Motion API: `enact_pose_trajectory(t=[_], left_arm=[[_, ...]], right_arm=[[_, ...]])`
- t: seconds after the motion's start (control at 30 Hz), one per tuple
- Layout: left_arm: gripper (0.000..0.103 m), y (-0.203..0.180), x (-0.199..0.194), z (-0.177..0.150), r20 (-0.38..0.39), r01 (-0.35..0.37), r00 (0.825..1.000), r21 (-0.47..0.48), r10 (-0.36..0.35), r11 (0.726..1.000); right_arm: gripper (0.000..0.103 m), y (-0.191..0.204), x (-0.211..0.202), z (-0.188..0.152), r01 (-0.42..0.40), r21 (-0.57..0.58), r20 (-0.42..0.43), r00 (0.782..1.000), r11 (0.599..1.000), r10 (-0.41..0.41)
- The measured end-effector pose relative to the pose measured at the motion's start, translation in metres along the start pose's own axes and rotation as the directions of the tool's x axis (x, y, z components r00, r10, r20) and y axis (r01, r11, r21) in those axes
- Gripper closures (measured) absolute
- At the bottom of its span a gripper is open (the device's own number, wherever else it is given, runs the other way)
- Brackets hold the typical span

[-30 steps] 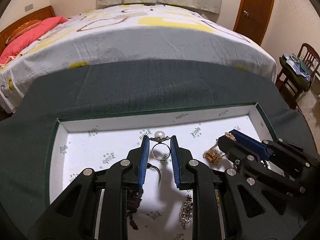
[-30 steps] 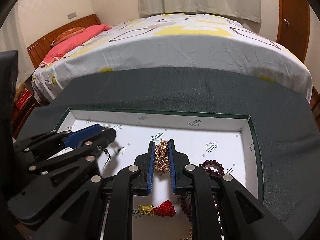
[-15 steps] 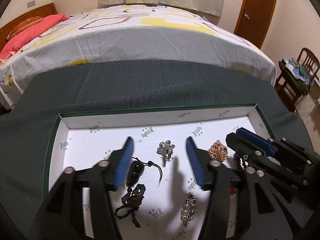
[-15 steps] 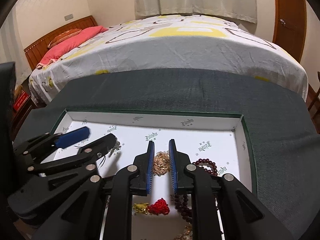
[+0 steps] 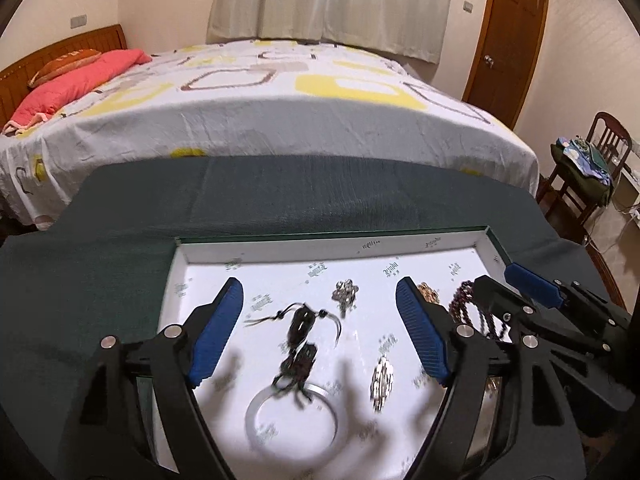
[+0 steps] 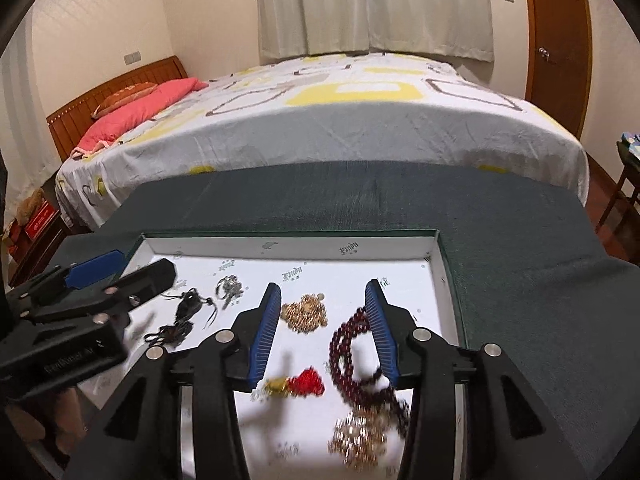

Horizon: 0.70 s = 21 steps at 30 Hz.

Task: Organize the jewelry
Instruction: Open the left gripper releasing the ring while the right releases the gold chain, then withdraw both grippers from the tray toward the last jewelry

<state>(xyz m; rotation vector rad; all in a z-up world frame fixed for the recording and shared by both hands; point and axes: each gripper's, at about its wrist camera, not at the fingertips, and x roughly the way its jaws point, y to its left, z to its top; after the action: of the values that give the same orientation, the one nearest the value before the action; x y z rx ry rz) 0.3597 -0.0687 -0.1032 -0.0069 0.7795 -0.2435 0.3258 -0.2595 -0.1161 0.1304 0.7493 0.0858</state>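
Note:
A white tray [image 5: 320, 250] with a green rim lies on a dark green cloth and holds jewelry. My left gripper [image 5: 318, 300] is open and empty above a black pendant on a cord [image 5: 300, 320], a silver brooch [image 5: 346, 292] and a silver bangle [image 5: 292, 420]. My right gripper [image 6: 322, 300] is open and empty above a gold chain cluster [image 6: 304, 312], with a dark red bead bracelet [image 6: 348, 344], a red and gold charm [image 6: 298, 384] and a gold piece [image 6: 360, 436] nearby. The pendant [image 6: 188, 308] and brooch [image 6: 230, 290] also show in the right wrist view.
The dark green cloth [image 5: 320, 200] covers the table around the tray. A bed [image 5: 260, 112] stands just beyond the table. A wooden door [image 5: 508, 36] and a chair [image 5: 588, 168] with clothes are at the right. The other gripper appears at each view's side.
Both grippers opened and let go: the left released the pearl ring piece, the right released the gold chain cluster, which now lies in the tray. Both pulled back and up.

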Motion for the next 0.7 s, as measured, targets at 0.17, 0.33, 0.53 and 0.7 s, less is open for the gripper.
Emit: enact_pose_trajectory(t=[0.17,0.33,0.53,0.7], left_arm=[[0.026,0.01,-0.034,-0.019,0.024,-0.031,0.999,0.013,0.031,0.999],[0.026,0.028,-0.062,-0.043,0.021,-0.066,0.998,-0.001,0.066,0.998],[0.026,0.054,-0.089,-0.068,0.002,-0.099,0.995,-0.001,0.099,0.995],[0.026,0.08,-0.111,-0.091,-0.007,-0.135,0.991,0.022,0.135,0.991]], right_arm=[[0.059,0.007,-0.026,-0.014,0.01,-0.001,0.034,0.999,1.0,-0.01],[0.059,0.019,-0.047,-0.035,-0.005,0.003,0.033,0.999,1.0,0.005],[0.059,0.052,-0.062,-0.061,-0.034,-0.035,0.017,0.999,0.999,0.034],[0.059,0.087,-0.064,-0.083,-0.062,-0.078,-0.016,0.998,0.995,0.061]])
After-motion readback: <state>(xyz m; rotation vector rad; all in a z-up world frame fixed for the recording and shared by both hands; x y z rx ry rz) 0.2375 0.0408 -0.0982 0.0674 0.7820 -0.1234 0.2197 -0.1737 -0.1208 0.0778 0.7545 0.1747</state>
